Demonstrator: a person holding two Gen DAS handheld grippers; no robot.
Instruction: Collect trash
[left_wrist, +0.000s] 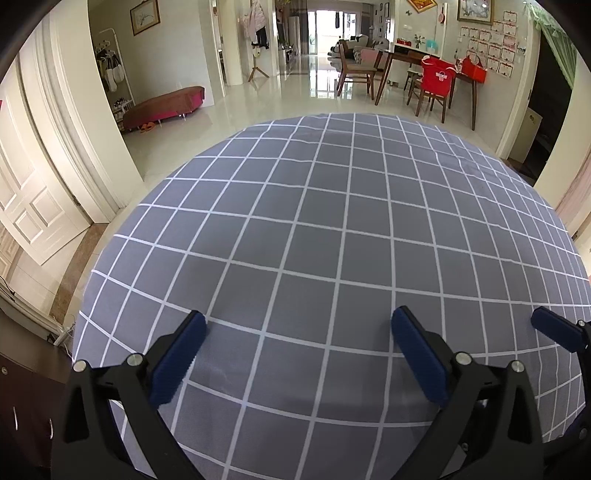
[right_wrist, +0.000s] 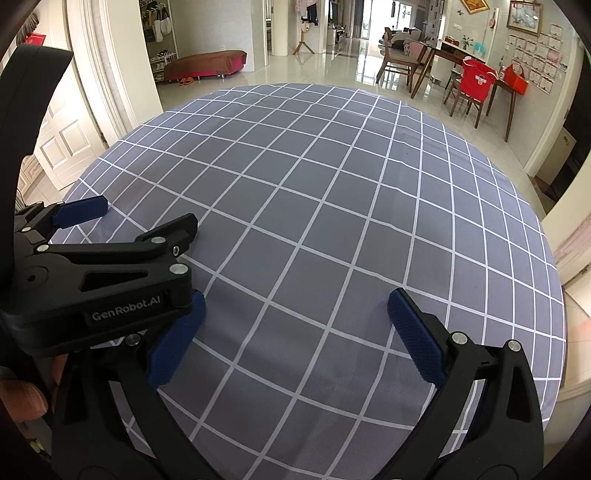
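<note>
The left claw (left_wrist: 299, 354) is hovering low over the bench (left_wrist: 332, 206), its two blue-padded fingers (left_wrist: 177, 358) standing wide apart with only grey cloth between them. The bench is wearing a grey cover crossed by white grid lines, and no trash is showing anywhere on it in either view, so where the task's thing lies cannot be told.

In the left wrist view, one blue fingertip of the right claw (left_wrist: 557, 328) is poking in at about 3 o'clock, just beside the left claw's right finger.

In the right wrist view, the right claw (right_wrist: 295, 336) is also hanging wide over the checked cover, holding nothing. The left claw (right_wrist: 147, 221) is reaching in from 9 o'clock, fingers spread, its black body crossing in front of the right claw's left pad. A person's fingers (right_wrist: 26, 398) are showing at 8 o'clock, wrapped near that body.

Beyond the bench, at 12 o'clock, a glossy tiled floor (left_wrist: 295, 88) is running toward a bright doorway. A wooden dining table (left_wrist: 424, 62) with chairs is standing at 1 o'clock, one chair draped in a red shirt (left_wrist: 439, 77). A low maroon daybed (left_wrist: 162, 107) is sitting at 10 o'clock.
</note>
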